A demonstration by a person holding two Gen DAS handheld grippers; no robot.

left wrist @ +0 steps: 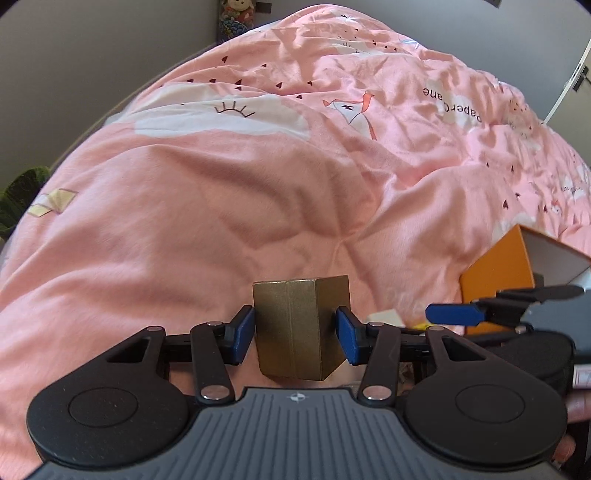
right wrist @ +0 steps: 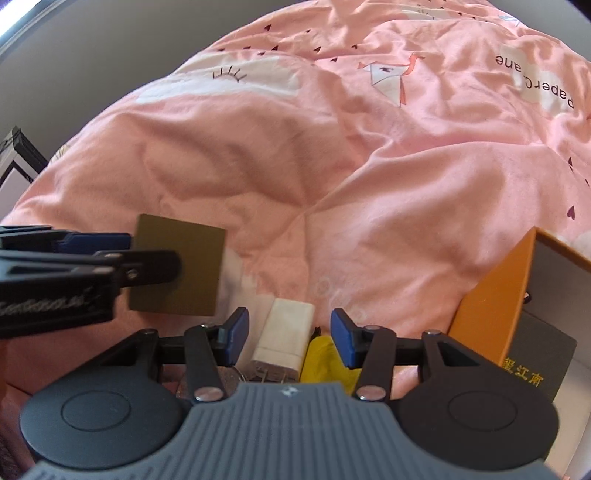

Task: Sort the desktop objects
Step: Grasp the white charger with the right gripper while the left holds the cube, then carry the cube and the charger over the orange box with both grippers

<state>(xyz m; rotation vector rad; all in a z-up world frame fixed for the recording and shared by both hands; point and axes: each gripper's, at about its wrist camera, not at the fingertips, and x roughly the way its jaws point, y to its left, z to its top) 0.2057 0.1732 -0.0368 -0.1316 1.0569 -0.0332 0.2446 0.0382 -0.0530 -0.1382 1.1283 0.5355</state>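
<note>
A small gold box (left wrist: 295, 306) hangs above the pink quilt, and my left gripper (left wrist: 295, 334) is shut on it, with a blue pad pressed to each side. The right wrist view shows the same box (right wrist: 192, 266) at the left, with the left gripper's fingers (right wrist: 110, 240) clamped on it. My right gripper (right wrist: 288, 338) stands open low over a white charger plug (right wrist: 284, 339) and a yellow item (right wrist: 325, 360); its pads touch neither. An open orange box (right wrist: 491, 295) stands to the right with a dark booklet (right wrist: 539, 362) in it. The left wrist view also catches the orange box (left wrist: 498, 273).
A rumpled pink quilt (left wrist: 258, 206) covers the whole surface. A silver round thing (right wrist: 236, 378) lies partly hidden under the right gripper. A doll (left wrist: 240, 14) sits at the far edge, a green plant (left wrist: 22, 195) at the left, and a grey wall runs behind.
</note>
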